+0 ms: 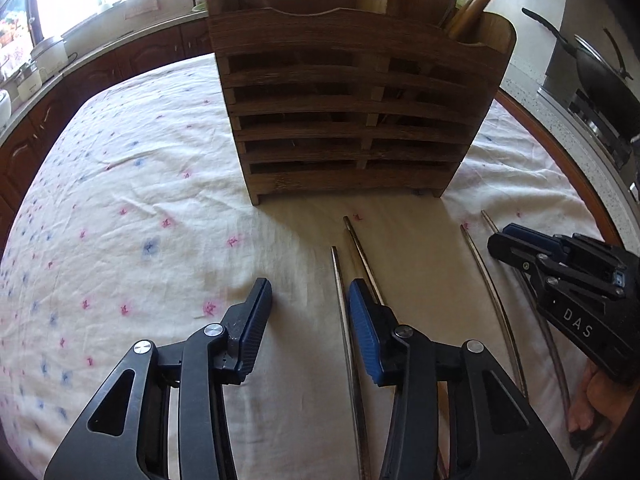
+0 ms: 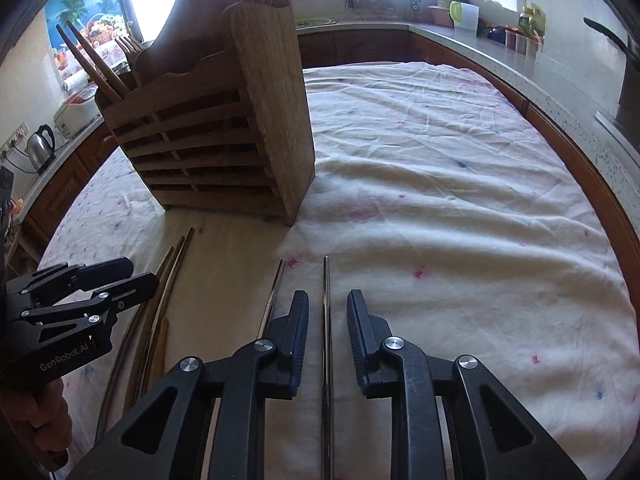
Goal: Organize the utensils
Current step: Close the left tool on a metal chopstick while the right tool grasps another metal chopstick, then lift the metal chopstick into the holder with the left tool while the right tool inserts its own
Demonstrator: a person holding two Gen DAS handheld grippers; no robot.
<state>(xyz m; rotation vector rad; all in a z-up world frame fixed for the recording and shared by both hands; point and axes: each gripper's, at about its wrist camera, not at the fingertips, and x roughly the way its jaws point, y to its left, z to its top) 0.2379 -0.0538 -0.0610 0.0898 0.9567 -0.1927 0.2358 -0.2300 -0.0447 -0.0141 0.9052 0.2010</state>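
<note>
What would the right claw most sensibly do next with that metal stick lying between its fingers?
Probably sink a little and close. The right claw is open, and one metal chopstick lies on the tablecloth straight between its fingers, not yet gripped. The wooden utensil holder stands just ahead, ready to receive it.

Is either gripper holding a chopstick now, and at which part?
No. Both the left gripper and the right gripper are open; the metal chopsticks lie on the cloth.
</note>
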